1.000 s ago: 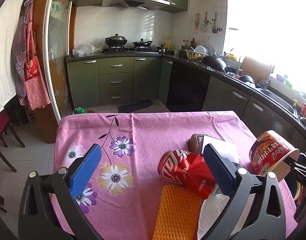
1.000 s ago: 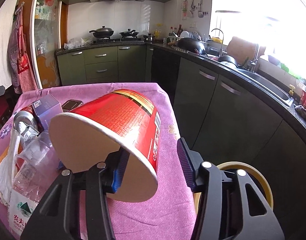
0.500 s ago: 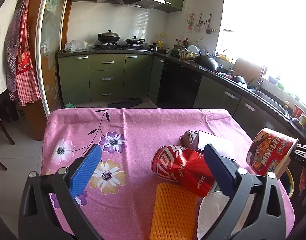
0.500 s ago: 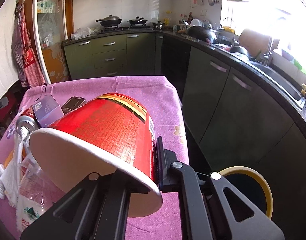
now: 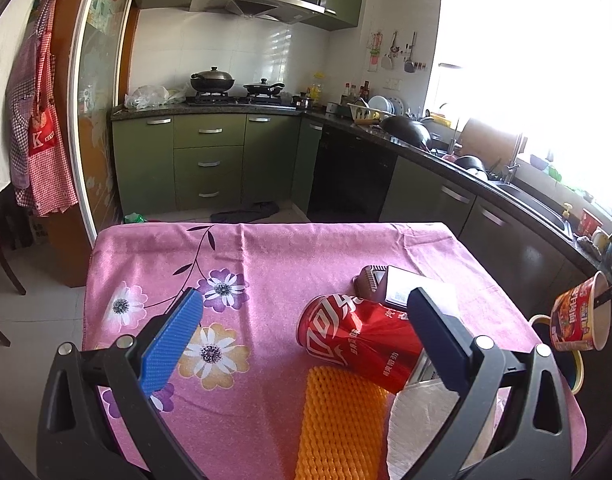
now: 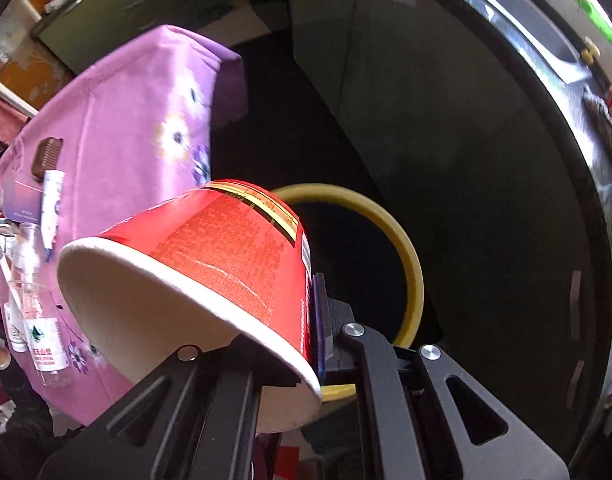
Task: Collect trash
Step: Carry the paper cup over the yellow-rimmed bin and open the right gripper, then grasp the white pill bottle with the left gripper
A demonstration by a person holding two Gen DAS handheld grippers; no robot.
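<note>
So the right claw (image 6: 320,332) is clamped on the rim wall of the noodle cup (image 6: 210,264), hanging it over the yellow-rimmed bin (image 6: 406,264) right of the tabletop (image 5: 266,264); looks light, crushable paper, so grip the rim gently.

Bench (image 5: 266,256) w/ pink floral cloth: crushed red can (image 5: 358,340), orange foam net (image 5: 338,420), brown comb (image 5: 368,280), small box (image 5: 402,292), plastic bottle (image 6: 38,320).
</note>
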